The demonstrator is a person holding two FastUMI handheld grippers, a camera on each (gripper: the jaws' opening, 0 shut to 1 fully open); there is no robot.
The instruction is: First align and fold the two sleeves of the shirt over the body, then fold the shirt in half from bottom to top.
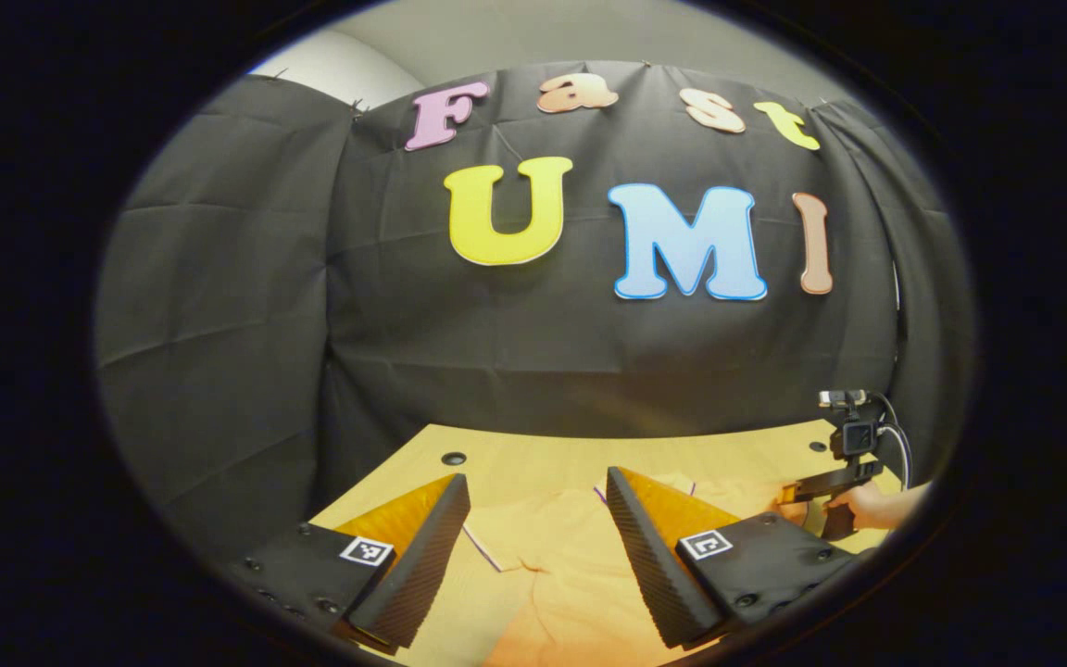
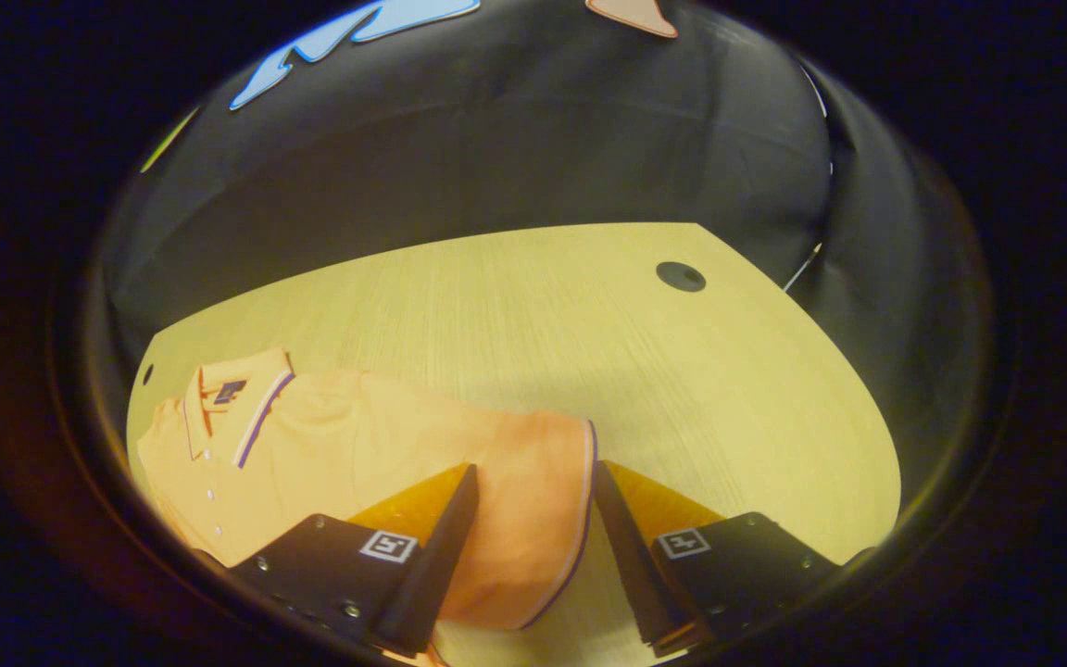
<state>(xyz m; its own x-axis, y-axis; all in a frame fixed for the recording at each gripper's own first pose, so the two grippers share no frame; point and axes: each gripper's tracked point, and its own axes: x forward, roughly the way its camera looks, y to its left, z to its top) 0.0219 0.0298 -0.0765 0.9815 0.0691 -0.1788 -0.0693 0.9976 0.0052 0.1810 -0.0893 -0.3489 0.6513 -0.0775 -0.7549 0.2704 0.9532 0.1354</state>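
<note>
An orange polo shirt lies flat on the wooden table, its collar toward the left of the right gripper view. One short sleeve with a striped cuff reaches between the fingers of my right gripper, which stands open astride it. In the left gripper view my left gripper is open low over the shirt's orange cloth, with nothing pinched. The right gripper also appears there at the far right, held by a hand.
The black cloth wall closes off the table's far side and both flanks. Round cable holes sit in the tabletop. A cable trails from the far gripper. Bare wood stretches beyond the sleeve.
</note>
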